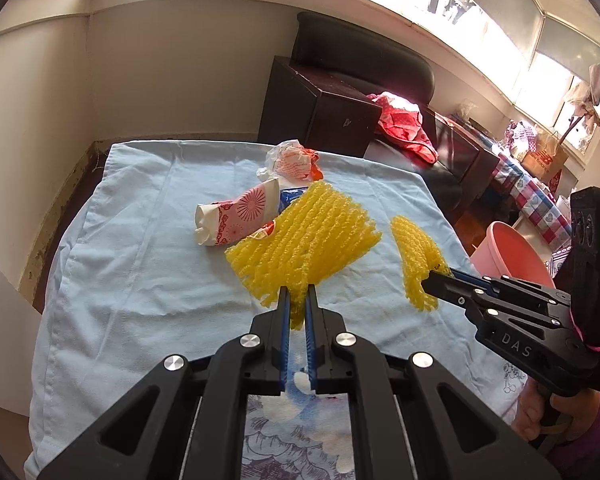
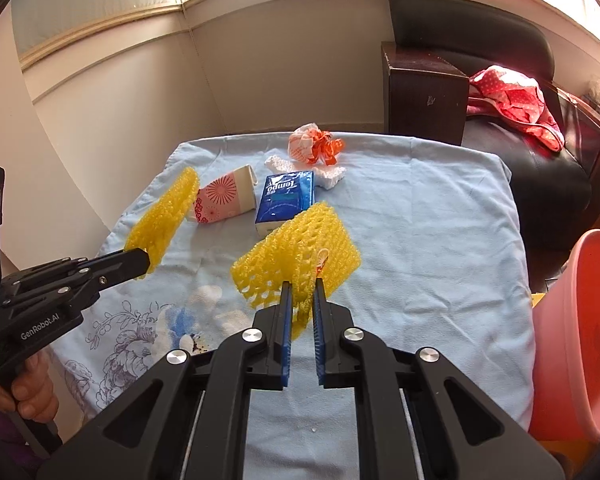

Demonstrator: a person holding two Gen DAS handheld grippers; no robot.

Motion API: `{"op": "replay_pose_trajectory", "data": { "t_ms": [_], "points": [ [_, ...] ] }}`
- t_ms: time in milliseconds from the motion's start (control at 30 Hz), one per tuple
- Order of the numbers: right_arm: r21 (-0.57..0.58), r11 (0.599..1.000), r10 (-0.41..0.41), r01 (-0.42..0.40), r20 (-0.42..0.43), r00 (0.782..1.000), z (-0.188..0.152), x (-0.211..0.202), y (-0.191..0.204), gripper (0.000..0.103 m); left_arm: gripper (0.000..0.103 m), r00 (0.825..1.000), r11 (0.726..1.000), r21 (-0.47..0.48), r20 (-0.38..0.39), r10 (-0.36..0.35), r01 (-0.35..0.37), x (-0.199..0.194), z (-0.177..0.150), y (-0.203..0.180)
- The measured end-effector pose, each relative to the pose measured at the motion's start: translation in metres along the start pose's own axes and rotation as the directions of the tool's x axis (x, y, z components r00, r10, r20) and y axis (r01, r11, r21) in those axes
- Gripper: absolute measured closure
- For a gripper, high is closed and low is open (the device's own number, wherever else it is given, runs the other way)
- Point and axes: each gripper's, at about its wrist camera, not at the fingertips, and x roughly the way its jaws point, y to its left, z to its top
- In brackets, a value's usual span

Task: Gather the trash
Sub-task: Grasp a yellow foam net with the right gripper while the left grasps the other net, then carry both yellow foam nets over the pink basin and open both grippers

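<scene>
Two yellow foam nets are lifted off a table under a light blue cloth [image 1: 140, 264]. My left gripper [image 1: 298, 290] is shut on the corner of the larger net [image 1: 304, 236]; from the right wrist view that gripper [image 2: 142, 262] and its net [image 2: 164, 216] show at the left. My right gripper [image 2: 302, 284] is shut on the other net [image 2: 300, 248], seen also at the right as gripper [image 1: 430, 282] and net [image 1: 414, 256]. On the cloth lie a crushed pink-and-white paper cup [image 2: 224, 196], a blue tissue pack [image 2: 286, 200], a crumpled orange-and-white bag [image 2: 314, 146] and a white foam scrap [image 2: 332, 178].
A pink bucket [image 2: 572, 320] stands off the table's right side. Behind the table are a dark wooden cabinet [image 2: 424, 92] and a black sofa [image 2: 532, 176] with red cloth [image 2: 516, 100] on it. A wall runs along the left. A hand [image 2: 32, 392] grips the left handle.
</scene>
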Motion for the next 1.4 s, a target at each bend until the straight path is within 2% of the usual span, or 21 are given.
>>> {"op": "replay_pose_trajectory", "data": {
  "t_ms": [167,400,767,1033,1400],
  "points": [
    [0.008,0.999,-0.042,0.041,0.064,0.997,-0.001,-0.030,-0.013,0.093,0.097,0.999,0.999,0.017,0.020,-0.035,0.035,0.000,0.006,-0.026],
    [0.080,0.992,-0.103,0.095,0.104,0.989,-0.010,-0.059,-0.050,0.093,0.097,0.994,0.994,0.059,0.043,-0.098,0.095,0.000,0.015,-0.068],
    [0.202,0.960,-0.228,0.195,0.156,0.961,-0.029,-0.107,-0.110,0.093,0.097,0.976,0.970,0.127,0.029,-0.214,0.209,0.014,0.017,-0.144],
    [0.286,0.928,-0.296,0.238,0.177,0.939,-0.044,-0.130,-0.146,0.093,0.097,0.969,0.953,0.187,0.011,-0.245,0.239,0.027,0.021,-0.191],
    [0.339,0.896,-0.357,0.285,0.172,0.918,-0.063,-0.143,-0.186,0.093,0.097,0.962,0.935,0.230,-0.033,-0.271,0.271,0.052,0.015,-0.248]
  ]
}}
